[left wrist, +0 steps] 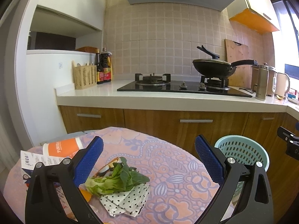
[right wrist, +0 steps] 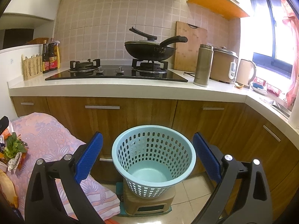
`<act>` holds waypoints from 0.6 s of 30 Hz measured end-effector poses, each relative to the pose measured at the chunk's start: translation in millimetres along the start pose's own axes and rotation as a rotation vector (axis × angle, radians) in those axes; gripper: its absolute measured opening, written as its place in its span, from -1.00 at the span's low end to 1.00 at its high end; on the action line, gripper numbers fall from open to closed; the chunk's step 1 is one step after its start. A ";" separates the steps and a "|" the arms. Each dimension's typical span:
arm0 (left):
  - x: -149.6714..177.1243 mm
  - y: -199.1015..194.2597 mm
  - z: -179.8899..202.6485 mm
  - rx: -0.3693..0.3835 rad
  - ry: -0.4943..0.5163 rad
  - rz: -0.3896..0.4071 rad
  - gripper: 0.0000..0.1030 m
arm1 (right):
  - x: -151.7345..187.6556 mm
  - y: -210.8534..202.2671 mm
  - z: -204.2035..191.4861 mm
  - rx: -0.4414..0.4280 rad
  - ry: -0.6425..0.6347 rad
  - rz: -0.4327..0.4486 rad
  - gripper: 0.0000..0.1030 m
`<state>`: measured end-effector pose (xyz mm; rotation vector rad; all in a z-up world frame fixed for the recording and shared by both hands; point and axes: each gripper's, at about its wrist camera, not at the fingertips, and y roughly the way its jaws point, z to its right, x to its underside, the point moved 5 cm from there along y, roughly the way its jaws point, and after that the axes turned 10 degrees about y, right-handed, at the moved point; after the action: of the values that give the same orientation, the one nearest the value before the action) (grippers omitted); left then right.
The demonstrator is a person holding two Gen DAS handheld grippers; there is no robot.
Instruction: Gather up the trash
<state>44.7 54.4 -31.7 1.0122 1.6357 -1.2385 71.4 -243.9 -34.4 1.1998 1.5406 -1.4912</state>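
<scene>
Several scraps of trash lie heaped on the cloth in front of me: a leafy green vegetable (left wrist: 119, 179) with a pale stem and dark wilted leaves, resting on a crumpled white wrapper with black dots (left wrist: 127, 201). At about 10 o'clock from the greens, an orange-and-white paper cup (left wrist: 61, 146) lies tipped on its side, and a printed leaflet (left wrist: 37, 160) lies just beside it at the table's left edge.

My left gripper (left wrist: 148, 160) has its blue pads spread wide apart and holds nothing; the greens sit between the fingers, nearer the left one. My right gripper (right wrist: 147, 155) is likewise spread wide and empty, framing the basket.

The surface is a table draped in a pink and lilac floral cloth (left wrist: 168, 168). Behind it runs a white countertop (left wrist: 168, 99) over wooden cabinets (right wrist: 130, 112), against a beige tiled wall. A black glass hob (right wrist: 115, 74) carries a lidded black wok (right wrist: 149, 49) on its right burner. A wooden chopping board (right wrist: 190, 44) leans on the wall at 3 o'clock from the wok.

The pale blue perforated basket (right wrist: 154, 160) stands on a small brown stool (right wrist: 149, 203) on the tiled floor, just to the right of the table; I see nothing inside it. On the counter's left end a cream slotted utensil holder (left wrist: 84, 76) has utensils in it, with two dark sauce bottles (left wrist: 103, 67) just beside it. A steel flask (right wrist: 202, 65) stands right of the hob.
</scene>
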 end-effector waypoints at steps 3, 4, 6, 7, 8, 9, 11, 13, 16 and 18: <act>-0.5 -0.1 -2.4 -0.001 -0.007 0.001 0.85 | -2.3 -0.6 0.3 0.002 -0.001 0.012 0.79; -0.9 -0.6 -3.2 0.000 -0.011 0.002 0.85 | -2.6 -0.5 0.3 0.002 0.000 0.010 0.77; -2.1 -2.2 -2.8 0.004 -0.015 0.005 0.85 | -2.5 0.0 -0.1 0.001 -0.007 0.002 0.70; -3.8 -3.5 -2.9 0.007 -0.017 0.011 0.85 | -2.7 -0.2 -0.3 -0.002 -0.008 -0.004 0.67; -5.8 -5.7 -2.9 0.010 -0.020 0.020 0.85 | -3.1 -0.3 -0.2 -0.005 -0.010 -0.014 0.67; -7.5 -7.1 -2.5 0.013 -0.026 0.022 0.85 | -3.4 -0.8 0.5 -0.011 -0.007 -0.026 0.66; -13.0 -12.8 -1.5 0.025 -0.042 0.024 0.85 | -6.3 -6.1 -0.3 -0.022 -0.011 -0.010 0.66; -19.5 -23.3 -1.0 0.025 -0.052 0.035 0.85 | -6.8 -11.5 -1.4 -0.034 -0.012 0.001 0.66; -29.3 -45.1 -1.6 0.014 -0.046 0.056 0.85 | -5.4 -15.2 -5.2 -0.060 -0.021 -0.007 0.66; -34.0 -60.4 -5.4 -0.015 -0.037 0.050 0.85 | -5.4 -16.8 -8.2 -0.073 -0.027 -0.009 0.66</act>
<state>-1.1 44.3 19.6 1.0092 1.5805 -1.2032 58.8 -235.4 -22.2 1.1280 1.5698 -1.4390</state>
